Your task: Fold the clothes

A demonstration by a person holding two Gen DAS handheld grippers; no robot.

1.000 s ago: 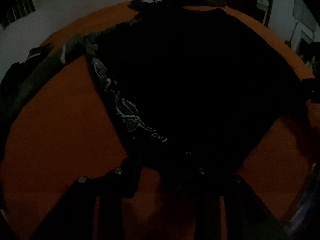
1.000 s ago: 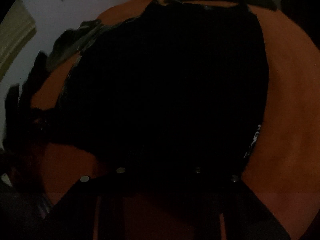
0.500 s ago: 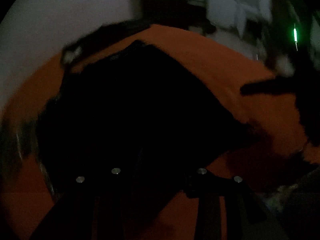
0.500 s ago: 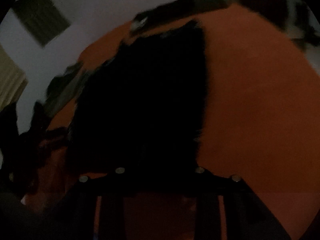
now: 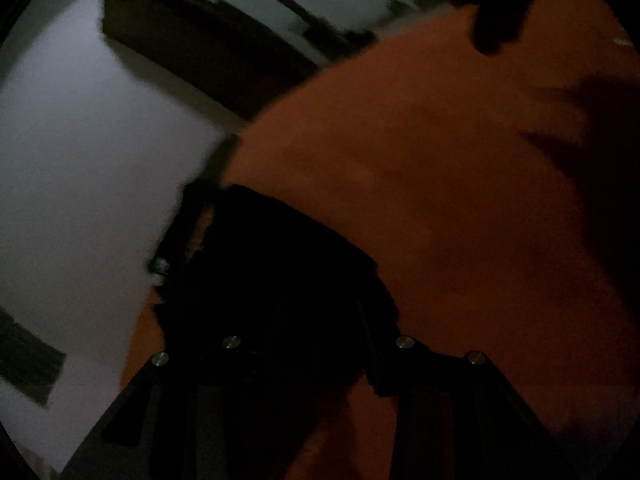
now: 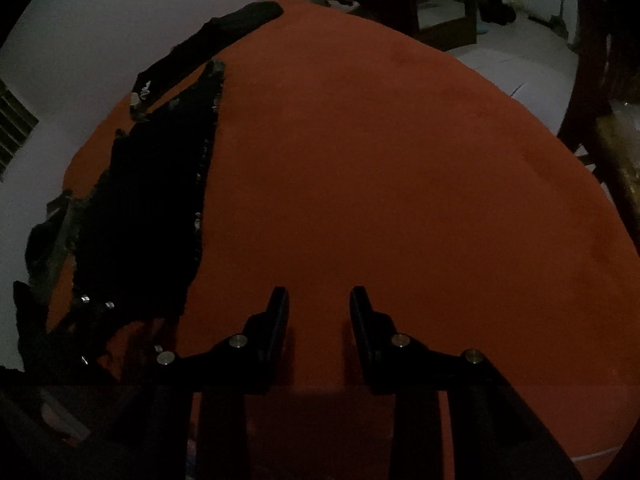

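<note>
The black knitted garment point(image 6: 148, 208), spread wide across the round orange-covered desk point(image 6: 400, 180) 1 second ago, is now seen doubled into a narrow strip at its left side, released by the empty, part-open right hand-held gripper point(image 6: 319, 308), while the left hand-held gripper point(image 5: 304, 344), its jaws opening, is seen over the dark cloth, contact being undeterminable.

Right gripper point(image 6: 319, 304): fingers apart, nothing btwn them, over bare orange table point(image 6: 400, 180). Black garment point(image 6: 152, 208) lies at table's left side, straight edge facing centre. Thin dark strip of cloth point(image 6: 208, 44) along far-left rim, just beyond garment. Left gripper point(image 6: 96, 308) at garment's near end; grip unclear, too dark.
</note>
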